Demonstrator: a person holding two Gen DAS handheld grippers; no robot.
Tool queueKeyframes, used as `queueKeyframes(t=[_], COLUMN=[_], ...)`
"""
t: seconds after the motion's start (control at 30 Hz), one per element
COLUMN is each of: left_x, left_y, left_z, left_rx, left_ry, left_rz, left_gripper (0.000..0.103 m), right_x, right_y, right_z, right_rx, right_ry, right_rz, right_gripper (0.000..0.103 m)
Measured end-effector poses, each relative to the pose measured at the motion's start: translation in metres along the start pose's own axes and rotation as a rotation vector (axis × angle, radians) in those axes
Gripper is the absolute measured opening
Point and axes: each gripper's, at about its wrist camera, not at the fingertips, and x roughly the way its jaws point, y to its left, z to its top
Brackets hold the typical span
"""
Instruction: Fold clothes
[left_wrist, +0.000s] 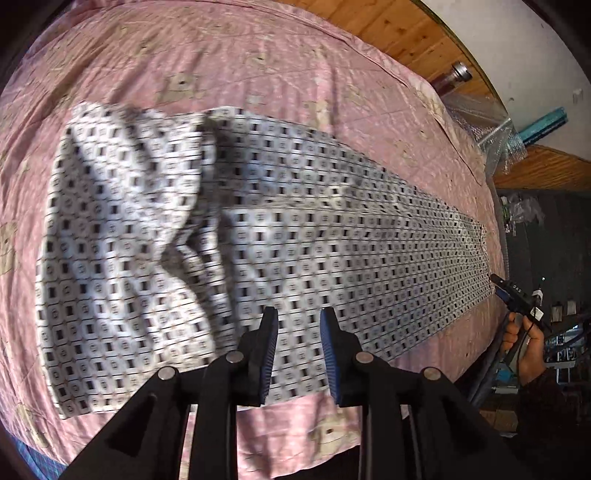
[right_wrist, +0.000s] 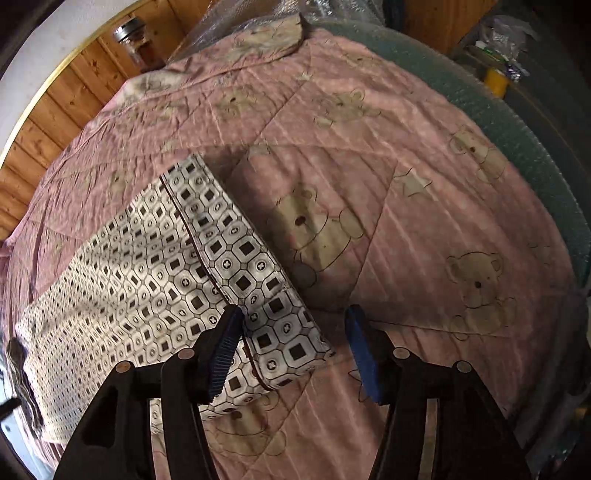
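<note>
Both grippers hang apart over a half-spread patterned garment

The garment (left_wrist: 280, 236) lies lengthwise on the pink bear quilt (right_wrist: 424, 206), rumpled at its far-left end, flat toward the hem. The left gripper (left_wrist: 298, 314) stands open above its near edge, holding nothing; the right gripper (right_wrist: 293, 314) gapes wide at the hem corner (right_wrist: 291, 350). Likely risks: pinching quilt together with cloth, or folding the bunched end in crooked.
</note>
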Motion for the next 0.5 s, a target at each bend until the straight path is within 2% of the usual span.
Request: queueKeyframes(t=[0.03,0.07,0.1,0.13,0.17,0.23,0.4,0.5], left_x=[0.010,0.020,0.028,0.035,0.045,0.061,0.103,0.141], left_y=[-0.022,-0.044,-0.068,-0.097,-0.126,-0.187,-0.335,-0.401], left_z=[0.008,0.015,0.021,0.029,0.038,0.053,0.080,0.089], left_rx=[0.018,0.037,0.060,0.088,0.119,0.191,0.387,0.461], left_ry=[0.018,0.035,0.054,0.068,0.080,0.103,0.166,0.237], left_rz=[-0.016,-0.033,-0.056,-0.083,-0.111,-0.164,-0.267,-0.266], left_gripper=[0.025,0.025,0.025,0.025,0.025,0.026,0.034,0.038], right_x=[0.000,0.000,-0.002,-0.005,-0.007,-0.011,-0.038,-0.048], right_y=[0.006,0.012,0.017,0.022,0.030,0.052,0.093,0.113], right_z=[-0.004,-0.008,-0.012,-0.015,-0.018,-0.026,-0.051,-0.065], right_rx=[-0.048,-0.097,-0.147,-0.190,-0.227,-0.346,-0.567,-0.686], right_ry=[-0.010,-0.020,-0.031,-0.036,-0.036,-0.073,-0.235,-0.314], right_rz=[-0.002,-0.006,-0.013,0.005,0.000,-0.082,-0.214,-0.263], right_gripper=[0.062,0.057,0.045,0.025,0.016,0.010,0.009,0.009])
